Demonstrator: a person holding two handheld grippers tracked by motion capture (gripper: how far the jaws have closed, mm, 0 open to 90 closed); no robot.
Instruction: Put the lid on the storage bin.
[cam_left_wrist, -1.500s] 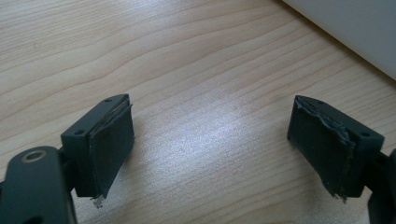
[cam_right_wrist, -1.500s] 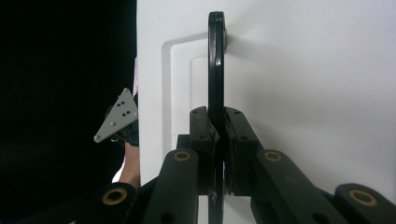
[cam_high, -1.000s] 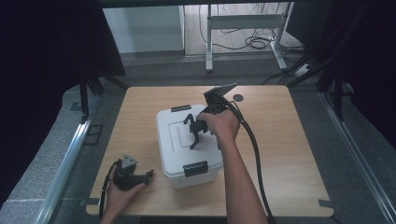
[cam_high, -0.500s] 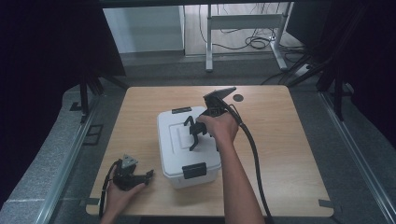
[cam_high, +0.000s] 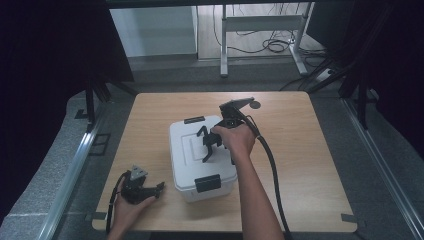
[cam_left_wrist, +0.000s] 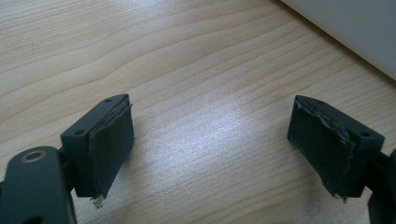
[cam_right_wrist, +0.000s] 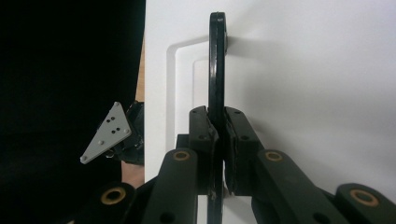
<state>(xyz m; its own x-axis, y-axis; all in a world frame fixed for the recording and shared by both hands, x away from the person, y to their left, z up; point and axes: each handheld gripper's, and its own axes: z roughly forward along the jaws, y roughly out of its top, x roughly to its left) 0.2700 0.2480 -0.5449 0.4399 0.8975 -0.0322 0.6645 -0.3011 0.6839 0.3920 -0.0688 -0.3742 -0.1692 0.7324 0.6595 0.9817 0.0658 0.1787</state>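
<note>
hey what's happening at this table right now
A person is working on a white lidded box in the middle of a wooden table. The right gripper is shut on the box's black handle, which stands upright off the lid. The left gripper rests open near the table's front left corner, beside the box, holding nothing.

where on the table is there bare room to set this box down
Bare wood lies right of the white lidded box, out to the table edge, and along the far left. The near left is crowded by the left gripper. The right gripper clamps the box's handle.
</note>
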